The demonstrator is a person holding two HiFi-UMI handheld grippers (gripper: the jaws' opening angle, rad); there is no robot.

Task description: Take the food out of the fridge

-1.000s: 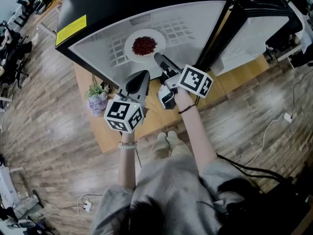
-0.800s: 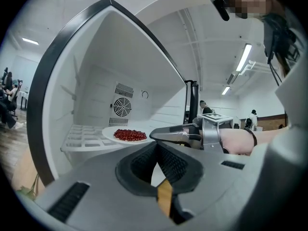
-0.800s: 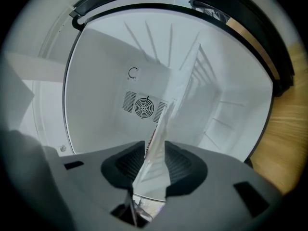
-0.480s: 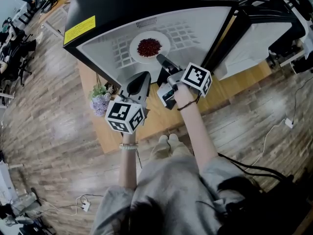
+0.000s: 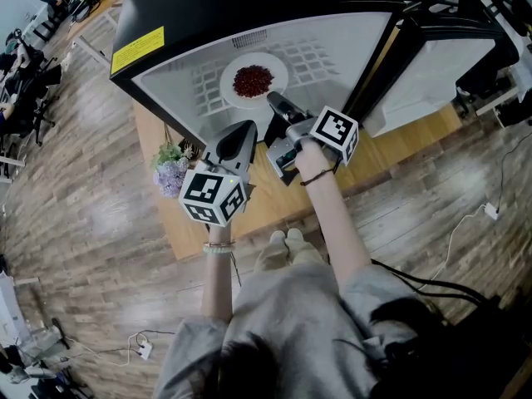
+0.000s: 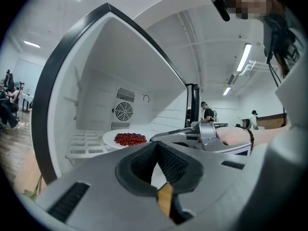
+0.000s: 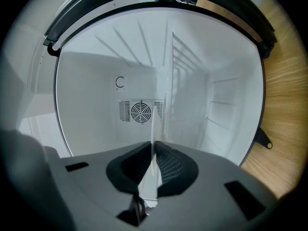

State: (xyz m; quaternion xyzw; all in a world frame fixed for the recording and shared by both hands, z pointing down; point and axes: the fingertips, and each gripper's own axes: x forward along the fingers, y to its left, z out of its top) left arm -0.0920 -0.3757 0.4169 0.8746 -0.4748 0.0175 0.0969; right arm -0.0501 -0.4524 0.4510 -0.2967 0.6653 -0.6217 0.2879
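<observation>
The fridge (image 5: pixel 249 7) stands open on a low wooden table (image 5: pixel 249 214), its door (image 5: pixel 424 73) swung out to the right. The white compartment holds one thing: a white plate (image 5: pixel 239 98) resting on the slatted shelf (image 5: pixel 320 56). The plate carries a heap of small red food (image 5: pixel 253 80) at its middle. In the left gripper view the plate (image 6: pixel 108 137) sits near the front of the shelf, the red food (image 6: pixel 130 138) piled on it, with a round fan grille (image 6: pixel 123 112) on the back wall behind.

The right tool (image 5: pixel 273 100) reaches into the compartment to the plate's near edge. Its jaws are closing, and the right gripper view shows the thin white rim of the plate (image 7: pixel 155 129) standing edge-on between the pads of the right tool (image 7: pixel 153 146) — pinched there, with the fan grille (image 7: pixel 141 112) beyond.

The left tool (image 5: pixel 239 131) hangs outside the fridge, just in front of the opening and to the left of the right tool. The jaws of the left tool (image 6: pixel 156 146) meet at the tips with nothing between them.

A bunch of purple flowers (image 5: pixel 170 173) stands at the table's left edge, beside the fridge.
</observation>
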